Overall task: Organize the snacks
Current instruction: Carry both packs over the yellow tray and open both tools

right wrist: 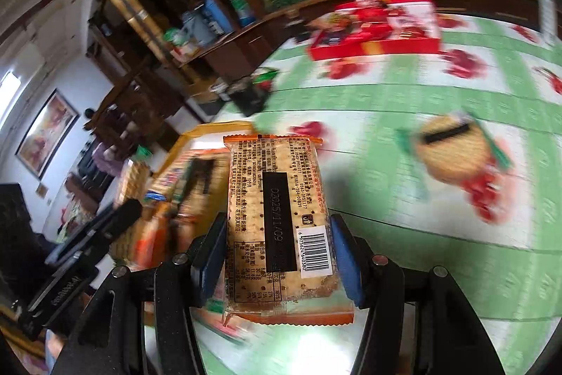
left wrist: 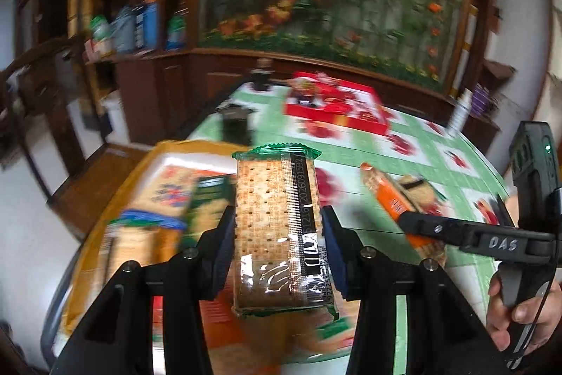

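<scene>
Green-edged cracker pack (left wrist: 277, 224) clamped between left gripper (left wrist: 278, 234) pads, orange-edged cracker pack (right wrist: 277, 227) between right gripper (right wrist: 277, 245) pads

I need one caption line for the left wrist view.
Left gripper holds a green-edged cracker pack above the flowered tablecloth.

My left gripper (left wrist: 277, 234) is pointing down and forward, and its two blue pads are squeezing a green pack (left wrist: 277, 227) from both sides. My right gripper (right wrist: 277, 252) is tilting down too, and its pads are pinching an orange pack (right wrist: 277, 227). My right hand (left wrist: 523, 308) is wrapping around its handle.
</scene>
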Available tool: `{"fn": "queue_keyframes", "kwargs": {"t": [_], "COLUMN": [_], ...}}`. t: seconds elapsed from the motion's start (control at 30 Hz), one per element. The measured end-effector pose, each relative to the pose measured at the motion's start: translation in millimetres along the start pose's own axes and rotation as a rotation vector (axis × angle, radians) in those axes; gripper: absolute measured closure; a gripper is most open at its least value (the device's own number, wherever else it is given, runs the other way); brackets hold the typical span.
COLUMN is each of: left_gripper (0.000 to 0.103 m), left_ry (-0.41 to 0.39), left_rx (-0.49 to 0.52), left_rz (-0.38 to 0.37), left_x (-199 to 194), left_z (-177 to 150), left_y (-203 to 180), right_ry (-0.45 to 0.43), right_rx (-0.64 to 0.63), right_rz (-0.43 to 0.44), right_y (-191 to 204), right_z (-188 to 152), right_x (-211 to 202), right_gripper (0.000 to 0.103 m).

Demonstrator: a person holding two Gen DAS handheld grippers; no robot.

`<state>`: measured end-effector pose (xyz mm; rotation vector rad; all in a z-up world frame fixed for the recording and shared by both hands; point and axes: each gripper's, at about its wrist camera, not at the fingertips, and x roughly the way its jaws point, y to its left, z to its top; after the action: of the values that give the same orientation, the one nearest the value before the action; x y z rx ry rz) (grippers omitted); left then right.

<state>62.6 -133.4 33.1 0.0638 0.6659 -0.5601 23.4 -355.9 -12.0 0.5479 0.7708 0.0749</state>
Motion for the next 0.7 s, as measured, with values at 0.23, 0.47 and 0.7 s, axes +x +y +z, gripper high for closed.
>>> {"fn": "queue_keyframes", "kwargs": {"t": [0.23, 0.47, 0.7], "left_gripper": [0.057, 0.057, 0.057], "left_ry": [0.048, 0.068, 0.058], "left_rx": [-0.086, -0.077, -0.076], "left_rz": [0.080, 0.098, 0.100], "left_x": [13, 23, 21], "left_z": [-6, -13, -17], "left_y": [56, 66, 68], "right_ry": [0.050, 0.091, 0.122], "right_rx": [-0.068, -0.101, -0.120], "right_rz": [0.055, -0.016, -0.058], "right_y": [72, 99, 105], "right_z": [33, 55, 57], "right_x": [67, 133, 165], "right_gripper": [0.042, 0.042, 0.041]}}
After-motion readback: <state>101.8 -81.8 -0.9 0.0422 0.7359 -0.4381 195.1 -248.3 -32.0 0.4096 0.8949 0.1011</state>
